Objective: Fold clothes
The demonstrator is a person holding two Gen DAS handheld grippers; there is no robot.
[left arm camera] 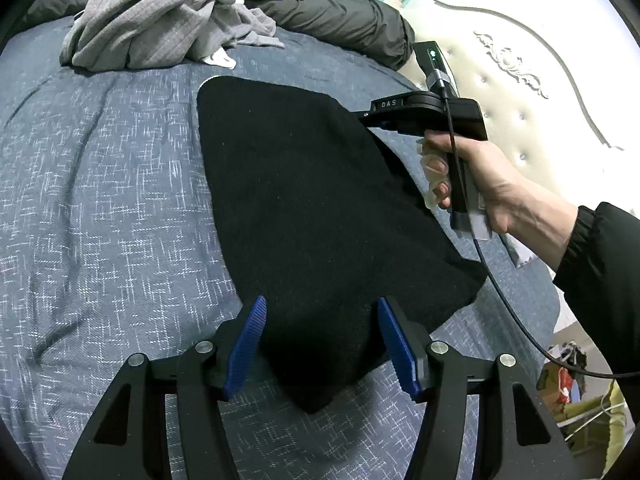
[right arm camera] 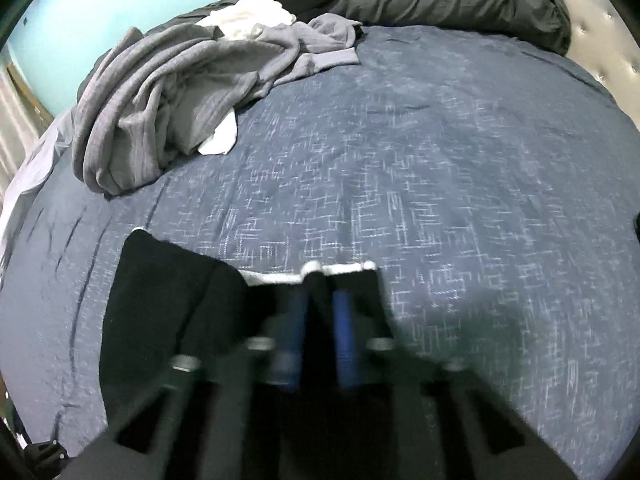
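A black garment (left arm camera: 304,184) lies flat on the blue patterned bedspread (left arm camera: 100,160), one corner pointing toward me. My left gripper (left arm camera: 320,320) hovers over that near corner, open, its blue pads (left arm camera: 246,344) on either side of the cloth without pressing it. A hand (left arm camera: 480,184) holds the right gripper (left arm camera: 370,119) at the garment's far right edge. The right wrist view is blurred. There the right gripper (right arm camera: 320,300) has its blue pads close together, shut on the black garment (right arm camera: 160,300) at a white-trimmed edge (right arm camera: 344,269).
A crumpled grey garment (left arm camera: 160,16) (right arm camera: 168,92) lies at the far left of the bed, with white cloth (right arm camera: 248,20) behind it. A dark pillow (left arm camera: 340,12) lies along the far edge beside a cream headboard (left arm camera: 520,60). Clutter (left arm camera: 576,380) shows beyond the bed's right side.
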